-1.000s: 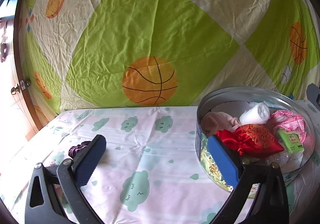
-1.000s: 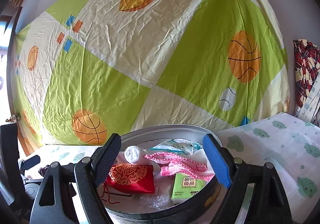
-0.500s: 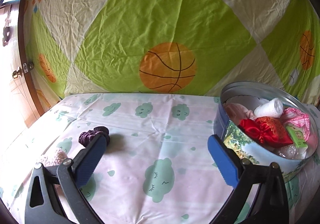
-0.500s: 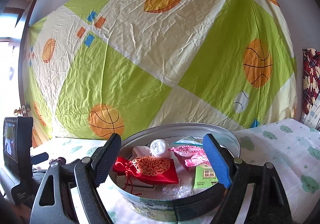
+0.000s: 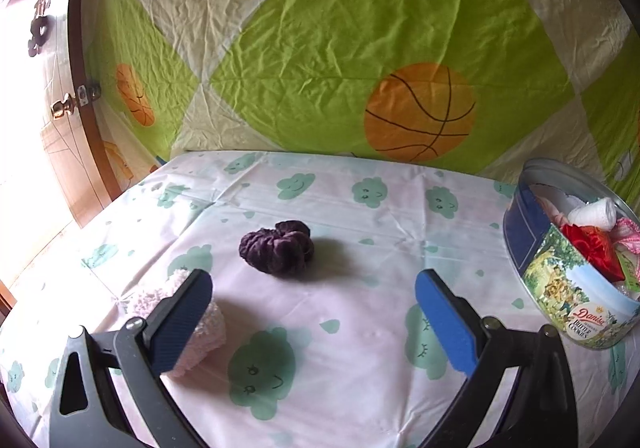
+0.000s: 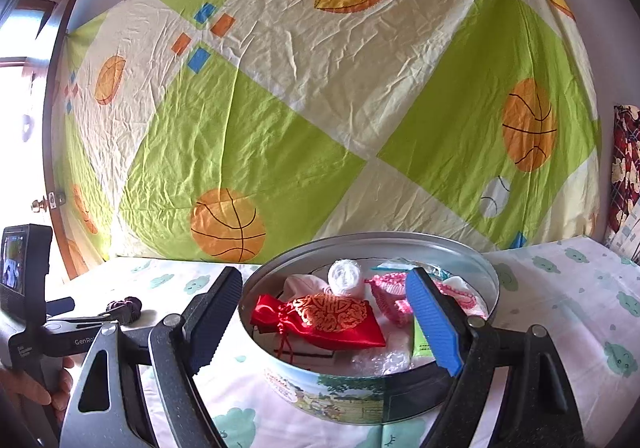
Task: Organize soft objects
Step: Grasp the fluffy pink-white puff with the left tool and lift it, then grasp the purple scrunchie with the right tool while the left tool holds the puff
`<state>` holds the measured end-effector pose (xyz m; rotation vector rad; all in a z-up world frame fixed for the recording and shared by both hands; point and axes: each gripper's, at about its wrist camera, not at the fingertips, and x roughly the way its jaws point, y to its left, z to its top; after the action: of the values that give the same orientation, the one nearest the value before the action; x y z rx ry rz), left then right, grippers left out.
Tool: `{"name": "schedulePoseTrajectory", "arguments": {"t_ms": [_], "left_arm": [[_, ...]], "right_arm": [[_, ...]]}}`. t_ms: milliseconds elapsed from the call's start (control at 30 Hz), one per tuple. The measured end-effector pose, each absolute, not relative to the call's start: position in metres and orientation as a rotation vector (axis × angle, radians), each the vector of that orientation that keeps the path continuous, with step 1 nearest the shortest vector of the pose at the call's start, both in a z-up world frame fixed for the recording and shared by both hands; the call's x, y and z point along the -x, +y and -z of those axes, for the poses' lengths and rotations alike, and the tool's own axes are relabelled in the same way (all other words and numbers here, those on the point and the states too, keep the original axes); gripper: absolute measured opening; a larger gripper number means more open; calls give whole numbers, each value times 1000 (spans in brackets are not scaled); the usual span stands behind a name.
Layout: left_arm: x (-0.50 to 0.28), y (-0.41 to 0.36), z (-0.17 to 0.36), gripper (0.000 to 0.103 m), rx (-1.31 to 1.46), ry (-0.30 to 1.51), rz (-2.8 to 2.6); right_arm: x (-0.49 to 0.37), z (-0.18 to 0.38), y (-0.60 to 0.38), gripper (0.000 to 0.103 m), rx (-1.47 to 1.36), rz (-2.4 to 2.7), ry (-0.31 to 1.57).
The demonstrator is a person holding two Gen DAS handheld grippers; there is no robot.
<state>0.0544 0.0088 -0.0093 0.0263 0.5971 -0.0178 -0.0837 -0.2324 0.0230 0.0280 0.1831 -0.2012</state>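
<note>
A dark purple scrunchie (image 5: 277,246) lies on the cloud-print sheet (image 5: 344,328), just ahead of my open, empty left gripper (image 5: 312,312). A fluffy pale pink item (image 5: 200,332) lies under that gripper's left finger. A round cookie tin (image 5: 568,288) at the right holds a red pouch (image 6: 324,316), a white roll (image 6: 345,277), pink knit pieces (image 6: 388,288) and a green packet (image 6: 420,344). My right gripper (image 6: 324,324) is open and empty, held just in front of the tin (image 6: 360,396). The scrunchie also shows in the right wrist view (image 6: 126,306).
A green and cream sports-print sheet (image 5: 360,48) hangs behind the table. A wooden door with a knob (image 5: 64,108) is at the left. The left hand-held gripper and its screen (image 6: 24,276) show at the left of the right wrist view. Patterned cloth (image 6: 624,168) hangs at the far right.
My left gripper has swung left away from the tin, bringing the purple scrunchie and the pink fluffy item between its fingers. My right gripper has pulled back slightly from the tin.
</note>
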Motion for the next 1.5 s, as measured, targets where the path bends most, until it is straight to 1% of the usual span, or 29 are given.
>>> {"name": "schedulePoseTrajectory", "arguments": {"t_ms": [267, 500, 633, 700, 767, 833, 900, 967, 1000, 1033, 1067, 1133, 1167, 1367, 1500], "left_arm": [[-62, 65, 14, 103, -4, 621, -74], [-66, 134, 16, 102, 88, 664, -113], [-73, 158, 24, 96, 143, 724, -43], [-78, 163, 28, 91, 184, 756, 15], [-82, 164, 34, 79, 226, 796, 85], [-87, 160, 42, 72, 254, 842, 145], [-90, 154, 51, 70, 261, 877, 175], [-89, 146, 51, 68, 214, 866, 167], [-88, 145, 50, 64, 205, 865, 167], [-88, 145, 50, 51, 206, 865, 179], [-88, 146, 50, 32, 214, 864, 193], [-89, 150, 52, 24, 256, 872, 237], [-89, 152, 52, 18, 268, 869, 243], [-83, 145, 45, 13, 252, 830, 291], [-80, 149, 30, 13, 278, 773, 288]], "right_arm": [[72, -15, -192, 85, -4, 132, 219], [57, -9, -148, 85, 9, 44, 253], [49, -6, -122, 85, 16, -4, 269], [44, -4, -111, 85, 17, -25, 280], [41, -3, -101, 85, 23, -39, 283], [39, -3, -94, 85, 26, -52, 284], [37, -3, -89, 85, 35, -61, 287], [36, -3, -87, 85, 41, -65, 290], [35, -3, -87, 85, 41, -67, 294], [34, -2, -86, 85, 38, -67, 299], [32, -2, -86, 85, 35, -67, 307], [26, -1, -86, 85, 27, -60, 327], [24, 0, -86, 85, 21, -59, 336], [17, 2, -89, 85, -6, -57, 367], [13, 4, -89, 85, -14, -69, 386]]}}
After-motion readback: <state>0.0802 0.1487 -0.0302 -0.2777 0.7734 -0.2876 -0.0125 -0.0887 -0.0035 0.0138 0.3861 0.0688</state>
